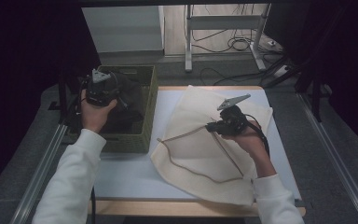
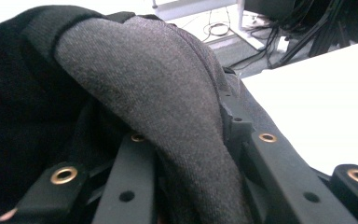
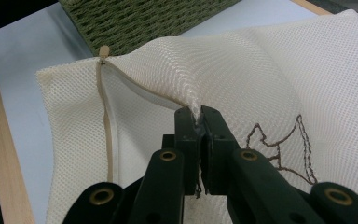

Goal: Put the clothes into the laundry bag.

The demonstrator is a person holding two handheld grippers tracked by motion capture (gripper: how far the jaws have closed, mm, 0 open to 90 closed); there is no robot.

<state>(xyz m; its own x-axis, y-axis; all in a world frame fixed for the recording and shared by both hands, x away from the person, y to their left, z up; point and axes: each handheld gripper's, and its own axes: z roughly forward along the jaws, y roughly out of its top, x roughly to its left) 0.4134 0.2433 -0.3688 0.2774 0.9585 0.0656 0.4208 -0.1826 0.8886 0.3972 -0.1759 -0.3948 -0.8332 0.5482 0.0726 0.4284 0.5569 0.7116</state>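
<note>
Two soft things, one in each gripper: we lift a dark garment point(image 1: 126, 100) out of the green basket point(image 1: 150, 109) and hold the mesh laundry bag point(image 1: 200, 154) open.

Both will handle light and limp, we judge, sagging wherever they are not held, so a bunched fold suits the garment and the hem beside the zipper point(image 3: 106, 135) suits the bag. Our left gripper point(image 1: 119, 102) hangs over the basket at the left edge of the tabletop point(image 1: 126, 175), its jaws part-way closed around a thick fold of the dark knit cloth, which drapes over them. Our right gripper point(image 3: 199, 112) is clamped almost fully on a pinch of the cream mesh near the bag's mouth, raising it into a ridge; the bag itself lies spread across the middle and right of the tabletop.
</note>
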